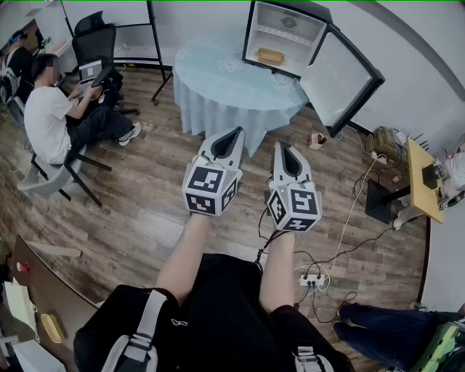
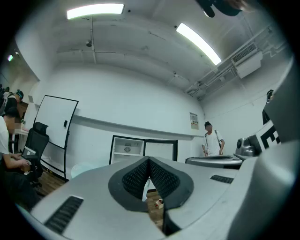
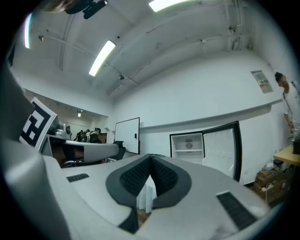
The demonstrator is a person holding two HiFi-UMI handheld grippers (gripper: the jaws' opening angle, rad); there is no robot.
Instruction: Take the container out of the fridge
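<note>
The container (image 1: 270, 56) sits inside the open fridge (image 1: 285, 22) on the far table (image 1: 218, 76). The left gripper (image 1: 237, 133) and right gripper (image 1: 280, 147), jaws together and empty, point toward it, probably for approaching.

No word, number or brand name can be read anywhere. The left marker cube (image 1: 211, 190) on the left tongs (image 1: 234, 132) and the right marker cube (image 1: 294, 207) on the right tongs (image 1: 280, 145) carry black-and-white square patterns; these are codes, not letters. A paper notice (image 2: 193, 120) hangs on the white wall (image 2: 140, 108), but its print is too small to read. A round emblem (image 1: 290, 22) sits on the back wall inside the open fridge (image 1: 270, 33), and its writing is also too small to make out.
</note>
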